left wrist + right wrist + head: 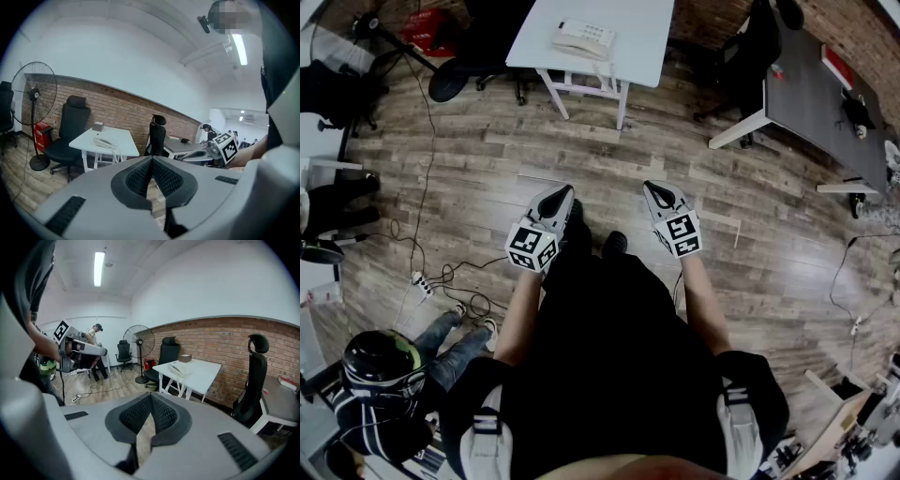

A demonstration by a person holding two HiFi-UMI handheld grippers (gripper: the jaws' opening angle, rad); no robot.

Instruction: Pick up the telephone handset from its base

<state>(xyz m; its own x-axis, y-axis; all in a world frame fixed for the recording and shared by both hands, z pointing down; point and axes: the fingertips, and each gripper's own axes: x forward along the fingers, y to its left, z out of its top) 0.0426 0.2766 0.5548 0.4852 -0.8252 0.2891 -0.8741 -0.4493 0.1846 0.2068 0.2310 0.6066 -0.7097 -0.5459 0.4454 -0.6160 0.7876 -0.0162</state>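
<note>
A white telephone (582, 38), with its handset resting on the base, sits on a small white table (642, 42) at the far side of the wooden floor. It also shows as the telephone (104, 142) in the left gripper view and the telephone (178, 369) in the right gripper view, far ahead of both. My left gripper (559, 195) and right gripper (655, 190) are held out in front of my body, well short of the table. Both are shut, pads meeting, with nothing between them: left gripper (152, 160), right gripper (151, 397).
Black office chairs (483, 47) stand left of the table, and another chair (750, 52) stands to its right. A grey desk (825, 98) is at the right. A standing fan (33, 93), floor cables with a power strip (420, 283), and a seated person with a helmet (380, 361) are at the left.
</note>
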